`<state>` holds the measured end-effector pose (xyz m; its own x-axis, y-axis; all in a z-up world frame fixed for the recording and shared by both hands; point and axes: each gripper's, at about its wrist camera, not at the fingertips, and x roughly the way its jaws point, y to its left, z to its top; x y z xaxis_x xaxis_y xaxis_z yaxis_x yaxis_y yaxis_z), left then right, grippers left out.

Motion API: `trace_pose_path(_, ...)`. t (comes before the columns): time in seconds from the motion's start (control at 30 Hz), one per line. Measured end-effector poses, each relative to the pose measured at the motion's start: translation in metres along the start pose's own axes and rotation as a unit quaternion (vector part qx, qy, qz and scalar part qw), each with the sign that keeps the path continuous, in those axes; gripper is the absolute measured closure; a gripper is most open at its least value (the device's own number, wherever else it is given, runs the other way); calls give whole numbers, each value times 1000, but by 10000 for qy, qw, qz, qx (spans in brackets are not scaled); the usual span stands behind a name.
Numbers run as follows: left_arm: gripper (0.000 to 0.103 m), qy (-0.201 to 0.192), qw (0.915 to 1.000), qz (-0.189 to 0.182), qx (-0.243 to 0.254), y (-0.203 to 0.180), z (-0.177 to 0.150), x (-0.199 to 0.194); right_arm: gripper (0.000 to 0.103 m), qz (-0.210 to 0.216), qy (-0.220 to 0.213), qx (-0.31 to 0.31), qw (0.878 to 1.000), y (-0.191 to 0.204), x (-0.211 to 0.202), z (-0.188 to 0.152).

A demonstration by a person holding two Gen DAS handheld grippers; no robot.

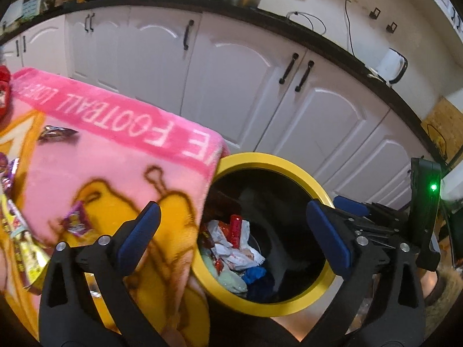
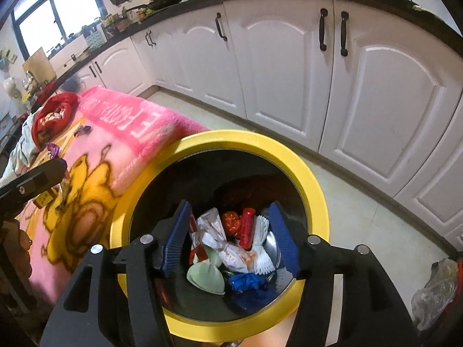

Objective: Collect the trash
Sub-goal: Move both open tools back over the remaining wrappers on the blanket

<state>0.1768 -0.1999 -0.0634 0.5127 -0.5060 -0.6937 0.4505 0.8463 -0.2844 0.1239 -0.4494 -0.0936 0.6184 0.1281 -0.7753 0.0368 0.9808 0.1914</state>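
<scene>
A yellow-rimmed black bin (image 1: 289,170) (image 2: 315,185) stands beside a table under a pink blanket (image 1: 115,156) (image 2: 95,190). Wrappers and crumpled trash (image 1: 234,248) (image 2: 231,245) lie in its bottom. My left gripper (image 1: 234,231) is open and empty, over the table edge and the bin's left side. My right gripper (image 2: 231,231) is open and empty, straight above the bin's mouth. It also shows in the left wrist view (image 1: 376,214) at the bin's right. Purple wrappers (image 1: 76,221) (image 1: 56,133) (image 2: 53,149) lie on the blanket.
Yellow snack packets (image 1: 26,248) lie at the table's left edge. A red cloth (image 2: 55,115) sits at the table's far end. White kitchen cabinets (image 1: 231,81) (image 2: 289,66) run behind the bin. A plastic bag (image 2: 437,295) lies on the floor at the right.
</scene>
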Motion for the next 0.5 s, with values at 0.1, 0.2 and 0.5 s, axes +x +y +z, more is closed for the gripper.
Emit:
trace_pose_path(0.1, 11, -117, 9999, 52, -52, 4, 1, -11, 45, -28, -123, -73, 9999, 6, -8, 3)
trace_pose_path(0.2, 11, -240, 9996, 94, -93, 8, 2, -23, 43, -45, -250, -158, 9996, 13, -15, 6)
trace_pose_path(0.5, 11, -635, 9973, 314, -201, 22, 4, -59, 40, 7, -634, -535, 9965, 44, -39, 14)
